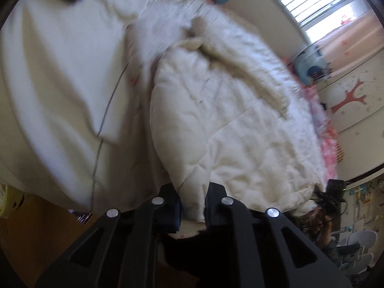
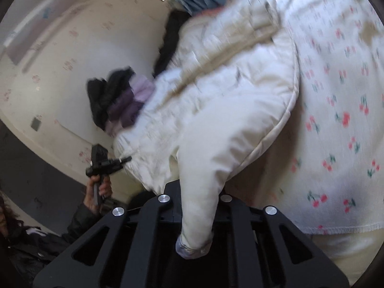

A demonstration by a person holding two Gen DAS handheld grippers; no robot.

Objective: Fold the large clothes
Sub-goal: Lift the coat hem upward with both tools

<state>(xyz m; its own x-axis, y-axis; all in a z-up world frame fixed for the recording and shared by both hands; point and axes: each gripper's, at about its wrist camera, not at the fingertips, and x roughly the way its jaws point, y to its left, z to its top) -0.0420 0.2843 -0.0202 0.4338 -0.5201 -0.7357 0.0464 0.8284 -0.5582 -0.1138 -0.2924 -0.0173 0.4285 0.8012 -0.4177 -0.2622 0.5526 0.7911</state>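
Note:
A cream quilted jacket [image 1: 228,120] lies spread across the bed. My left gripper [image 1: 193,206] is shut on a fold of its near edge, and the cloth rises between the two black fingers [image 1: 171,201]. In the right wrist view the same jacket [image 2: 216,108] bulges over the cherry-print sheet [image 2: 336,120]. My right gripper [image 2: 199,206] is shut on a thick tongue of the jacket that hangs down past its jaws. Farther left in that view a hand [image 2: 98,192] holds the left gripper [image 2: 126,159], its tip at the jacket's other corner.
A white duvet or pillow [image 1: 60,72] lies left of the jacket. A pile of dark and purple clothes [image 2: 120,100] and a black garment [image 2: 170,38] sit at the bed's far side. There is wooden floor [image 1: 36,228] below the bed edge, a bright window [image 1: 324,4] and a white chair [image 1: 360,240].

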